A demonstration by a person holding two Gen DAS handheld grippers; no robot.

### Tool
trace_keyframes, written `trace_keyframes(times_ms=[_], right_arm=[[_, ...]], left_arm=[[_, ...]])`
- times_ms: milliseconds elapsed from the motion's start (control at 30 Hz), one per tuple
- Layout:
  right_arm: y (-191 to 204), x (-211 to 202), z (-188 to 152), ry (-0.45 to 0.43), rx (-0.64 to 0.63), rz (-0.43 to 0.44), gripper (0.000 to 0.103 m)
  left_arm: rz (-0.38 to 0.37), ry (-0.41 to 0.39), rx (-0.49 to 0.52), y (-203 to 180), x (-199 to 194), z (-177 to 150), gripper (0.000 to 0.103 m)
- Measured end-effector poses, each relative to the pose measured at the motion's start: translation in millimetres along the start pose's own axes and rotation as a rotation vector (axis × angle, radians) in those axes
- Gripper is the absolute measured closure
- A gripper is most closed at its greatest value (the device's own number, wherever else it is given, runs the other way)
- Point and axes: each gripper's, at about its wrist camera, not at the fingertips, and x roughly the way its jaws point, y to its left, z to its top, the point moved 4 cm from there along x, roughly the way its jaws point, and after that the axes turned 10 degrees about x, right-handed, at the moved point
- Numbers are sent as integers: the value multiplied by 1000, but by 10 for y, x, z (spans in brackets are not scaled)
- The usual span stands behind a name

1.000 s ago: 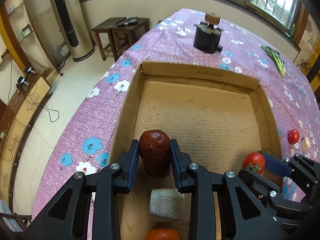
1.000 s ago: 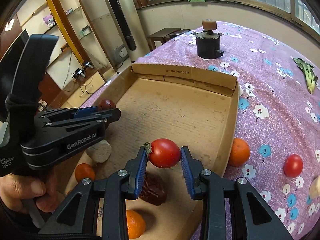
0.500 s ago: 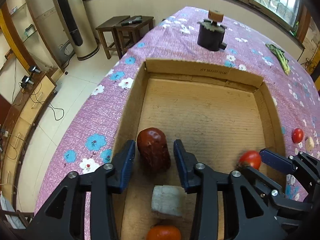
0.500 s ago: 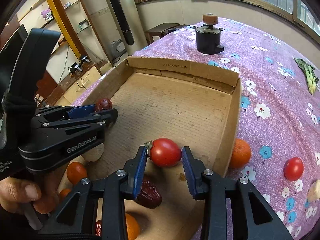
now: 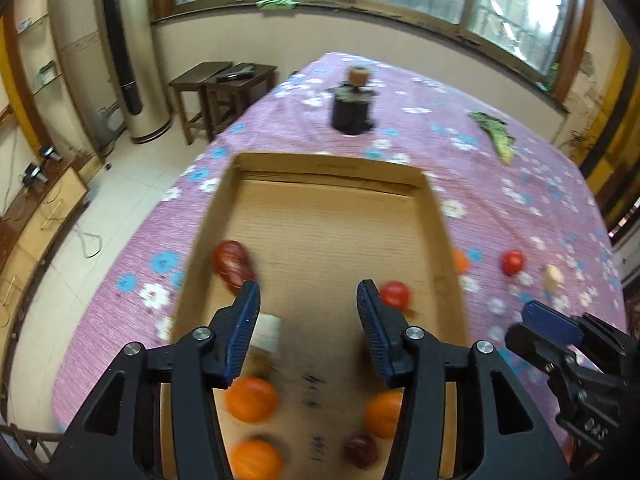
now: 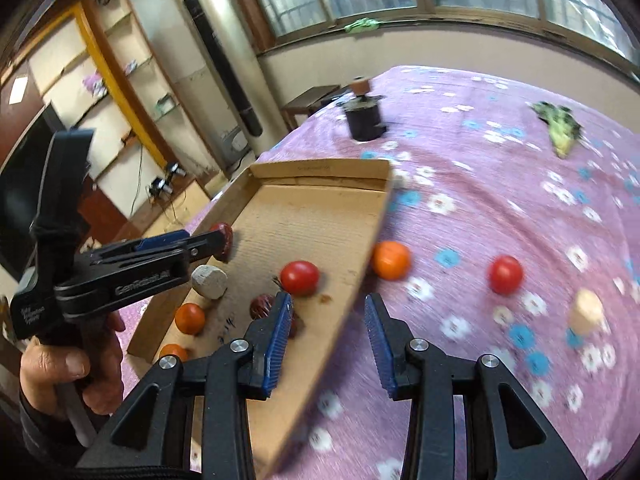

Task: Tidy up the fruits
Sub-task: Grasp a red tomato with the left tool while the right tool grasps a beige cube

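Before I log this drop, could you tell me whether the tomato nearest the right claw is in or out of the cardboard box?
In: the tomato rests on the cardboard box floor, clear of the right claw.

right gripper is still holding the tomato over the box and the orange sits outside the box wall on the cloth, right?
Not quite. In the right wrist view the right gripper holds nothing: its jaws have just been opening, with nothing between them, and the tomato lies on the floor of the box. The rest stands: the orange sits outside the box wall on the cloth.
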Motion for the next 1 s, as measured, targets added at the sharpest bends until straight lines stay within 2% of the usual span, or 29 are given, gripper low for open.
trace_keyframes(times_ms=[167, 400, 600, 1000], right_arm=[[-295, -307, -90, -38, 58, -38, 62], [-678, -671, -172, -85, 114, -83, 62], [-920, -864, -227, -108, 148, -101, 61], [-1134, -993, -318, -119, 180, -122, 61]], left_arm=[[-92, -24, 87, -526, -151, -10, 54], [-166, -7, 179, -1118, -182, -104, 54], [-183, 14, 206, -1382, -188, -194, 54], [-165, 7, 231, -1553, -217, -199, 54]])
